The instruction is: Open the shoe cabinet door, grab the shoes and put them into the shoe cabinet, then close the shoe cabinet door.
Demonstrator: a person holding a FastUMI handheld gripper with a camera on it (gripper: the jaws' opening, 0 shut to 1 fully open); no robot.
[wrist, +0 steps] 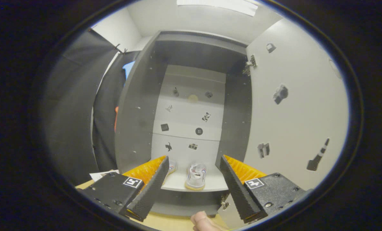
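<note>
Shoes: one pale grey-white sneaker with red and blue side markings (pixel 195 175) stands on the white bottom shelf (pixel 210 183) of the dark grey shoe cabinet (pixel 136 106), straight ahead of the gripper (pixel 194 184) and between its two fingers as seen from behind. A second pale shoe (pixel 172 167) sits just beside the first, mostly hidden behind the left finger; only its edge shows.

Gripper: fingers spread wide apart, nothing between them, no contact with either shoe. Both fingertips fall short of the shelf front.

Cabinet: interior open. Back panel (pixel 191 128) is white, crossed by horizontal seams, and carries several small dark stickers. Side walls dark grey.

Door: white cabinet door (pixel 293 112) swung open beyond the right finger, inner face turned toward the camera, also dotted with small dark stickers. Metal hinge (pixel 250 64) visible at the door's upper corner where it meets the cabinet; a second fitting near the bottom corner, close to the right finger.

Other: fingertip of a person's hand (pixel 201 220) below the gripper, between the finger bases. Light wooden tabletop (pixel 168 221) under it. White paper sheet (pixel 101 175) beyond the left finger's housing.
</note>
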